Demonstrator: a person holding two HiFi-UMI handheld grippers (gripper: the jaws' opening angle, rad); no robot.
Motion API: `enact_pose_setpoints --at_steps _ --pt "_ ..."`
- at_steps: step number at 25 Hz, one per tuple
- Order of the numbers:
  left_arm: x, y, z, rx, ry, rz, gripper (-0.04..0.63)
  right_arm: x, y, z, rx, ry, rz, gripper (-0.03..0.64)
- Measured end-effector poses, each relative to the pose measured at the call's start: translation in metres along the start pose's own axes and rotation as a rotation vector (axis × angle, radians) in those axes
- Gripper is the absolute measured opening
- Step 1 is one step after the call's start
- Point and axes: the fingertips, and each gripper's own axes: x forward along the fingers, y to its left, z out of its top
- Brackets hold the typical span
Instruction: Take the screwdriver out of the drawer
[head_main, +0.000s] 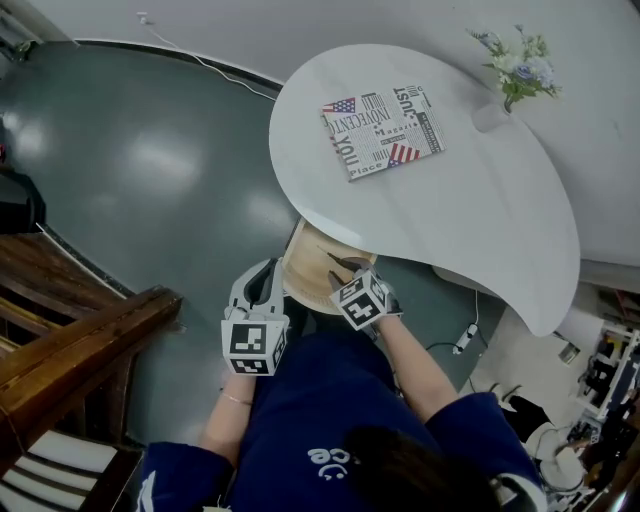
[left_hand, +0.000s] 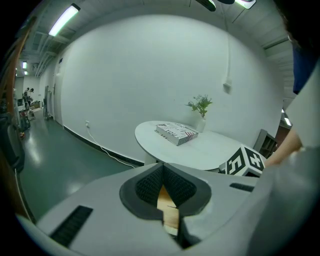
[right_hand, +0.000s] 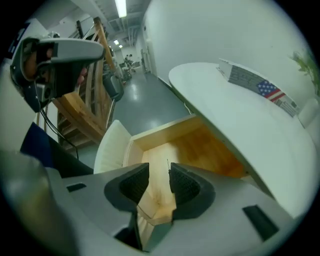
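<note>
The wooden drawer (head_main: 303, 280) stands pulled out from under the white table (head_main: 480, 200). In it lies the screwdriver (head_main: 328, 255): a thin shaft shows, and its dark handle end is mostly under my right gripper (head_main: 352, 272). In the right gripper view the shaft tip (right_hand: 167, 162) pokes out just past the right pad. The right gripper (right_hand: 159, 172) points steeply down into the drawer (right_hand: 200, 145), open, its pads clear of the tool. My left gripper (head_main: 268, 275) hangs just left of the drawer front. Its pads (left_hand: 150, 187) meet at the tips, holding nothing.
A book with flag print (head_main: 382, 128) lies on the table, and a small vase of flowers (head_main: 515, 75) stands at its far right. Wooden stairs (head_main: 70, 320) rise at the left. A cable and plug (head_main: 465, 335) lie on the floor by the table's right.
</note>
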Motion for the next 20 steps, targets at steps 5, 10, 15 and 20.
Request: enact_pose_setpoints --at_steps 5,10,15,20 --pt "-0.004 0.004 -0.01 -0.023 0.021 0.049 0.005 0.023 0.001 -0.006 -0.064 0.079 0.021 0.147" --pt "-0.007 0.007 -0.016 -0.032 0.037 0.082 0.005 0.045 0.0 -0.012 -0.109 0.149 0.023 0.166" --pt "-0.008 0.008 -0.025 -0.061 0.056 0.113 0.005 0.068 -0.011 -0.02 -0.196 0.208 -0.016 0.166" --pt "-0.015 0.01 -0.044 -0.102 0.082 0.148 0.005 0.085 -0.012 -0.026 -0.231 0.24 0.0 0.164"
